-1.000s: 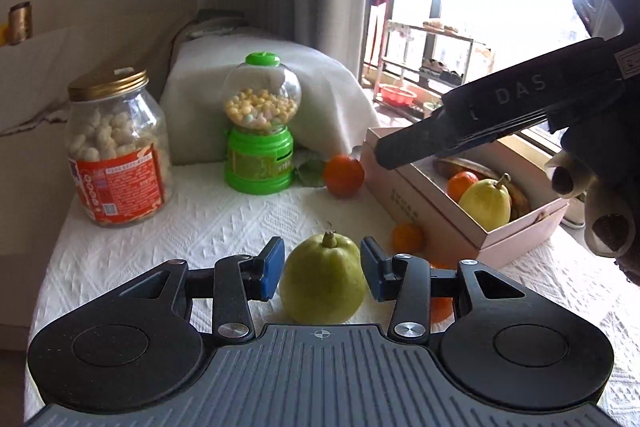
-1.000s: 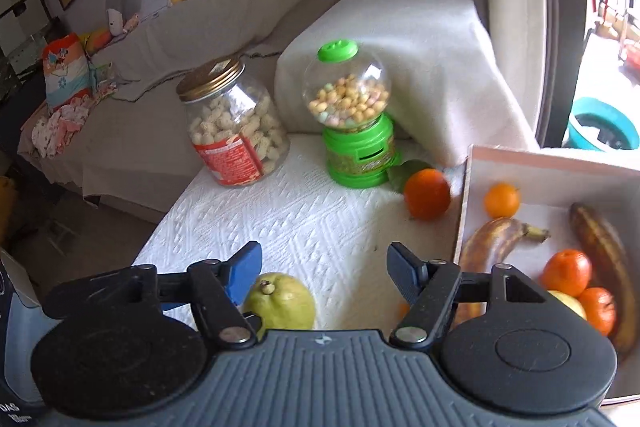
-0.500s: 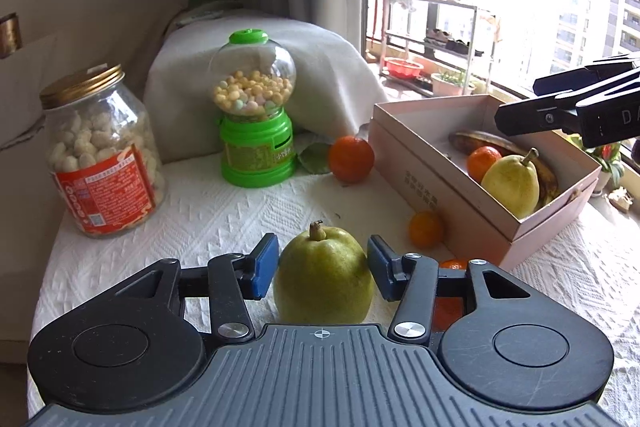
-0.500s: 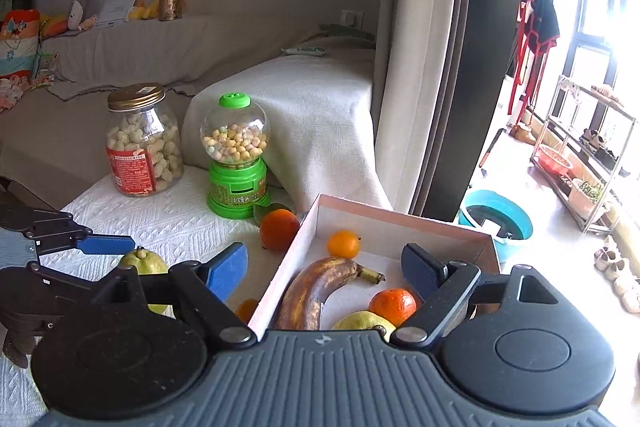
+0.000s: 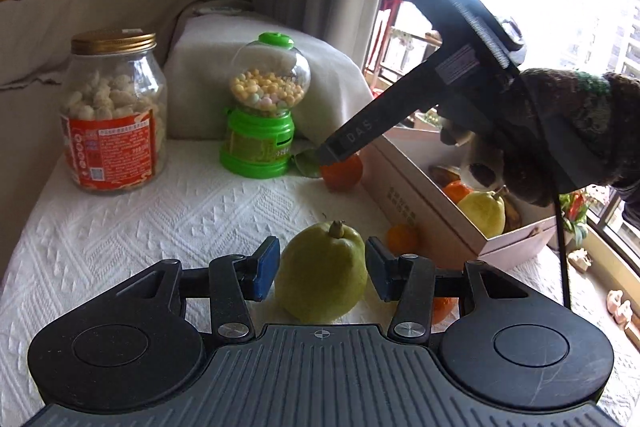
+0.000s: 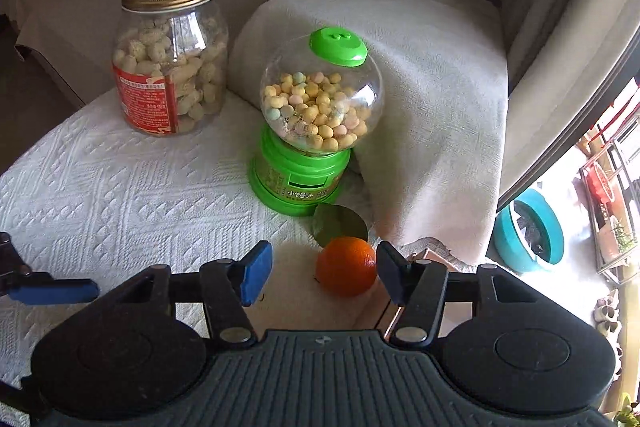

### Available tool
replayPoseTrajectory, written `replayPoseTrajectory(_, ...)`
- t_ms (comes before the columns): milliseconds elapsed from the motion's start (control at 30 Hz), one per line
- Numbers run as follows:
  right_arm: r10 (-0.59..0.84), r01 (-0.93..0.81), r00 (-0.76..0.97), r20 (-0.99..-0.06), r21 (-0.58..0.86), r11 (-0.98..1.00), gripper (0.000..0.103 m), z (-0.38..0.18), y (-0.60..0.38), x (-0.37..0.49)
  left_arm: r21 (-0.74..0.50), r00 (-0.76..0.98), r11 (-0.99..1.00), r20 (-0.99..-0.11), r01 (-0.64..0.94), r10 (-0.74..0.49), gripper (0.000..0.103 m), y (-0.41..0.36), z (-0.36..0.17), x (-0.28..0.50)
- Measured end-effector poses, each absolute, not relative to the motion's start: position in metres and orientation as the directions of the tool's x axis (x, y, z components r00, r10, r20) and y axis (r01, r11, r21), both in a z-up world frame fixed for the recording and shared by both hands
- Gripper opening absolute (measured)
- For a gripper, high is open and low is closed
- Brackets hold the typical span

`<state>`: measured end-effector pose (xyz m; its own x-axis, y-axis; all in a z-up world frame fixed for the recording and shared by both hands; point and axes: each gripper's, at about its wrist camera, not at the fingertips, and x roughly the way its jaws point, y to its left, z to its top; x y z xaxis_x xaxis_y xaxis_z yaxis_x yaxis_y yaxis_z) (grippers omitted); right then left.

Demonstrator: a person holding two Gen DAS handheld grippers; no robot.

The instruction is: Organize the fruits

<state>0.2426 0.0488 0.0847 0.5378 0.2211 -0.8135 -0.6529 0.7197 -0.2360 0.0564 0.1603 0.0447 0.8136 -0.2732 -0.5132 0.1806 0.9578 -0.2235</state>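
Note:
A green pear stands on the white cloth between the open fingers of my left gripper, with small gaps on both sides. My right gripper is open around an orange with a leaf, which sits nearer its right finger. In the left wrist view the right gripper reaches down to that orange. The pink box holds a yellow pear, an orange and a banana. Two small oranges lie beside the box.
A green candy dispenser stands just behind the orange. A snack jar with a gold lid stands at the left. A cloth-covered mound rises behind. The table's left edge drops off beside the jar.
My right gripper has swung from over the box down to the orange with the leaf, now between its fingers. My left gripper stays around the green pear.

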Motion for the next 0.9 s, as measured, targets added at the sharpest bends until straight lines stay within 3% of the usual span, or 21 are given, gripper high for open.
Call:
replayPoseTrajectory(200,0.062,-0.629,0.546,-0.836,-0.360,0.689,0.048,0.044,0.075,0.266,-0.297,0.847,0.945,-0.460,0.137,-0.267,0.052,0.181,0.046,0.024)
replayPoseTrajectory(300,0.035,-0.618,0.579,-0.815,-0.411,0.670,0.039,0.042,0.074,0.259,-0.302,0.848,0.943,-0.456,0.137,-0.270,0.052,0.187,0.043,0.016)
replayPoseTrajectory(433,0.188,-0.627,0.542,-0.819,-0.246,0.739,0.038,0.077,0.042,0.228,-0.305,0.841,0.944,-0.473,0.124,-0.263,0.052,0.190,0.040,0.014)
replayPoseTrajectory(633,0.413,-0.615,0.520,-0.748,0.008,0.789,0.038,0.128,-0.040,0.145,-0.305,0.804,0.928,-0.485,0.214,-0.344,0.052,0.162,0.040,0.018)
replayPoseTrajectory(900,0.480,-0.474,0.511,-0.712,0.232,0.849,0.039,0.089,-0.141,0.062,-0.234,0.766,0.930,-0.528,0.285,-0.367,0.052,0.097,0.037,0.047)
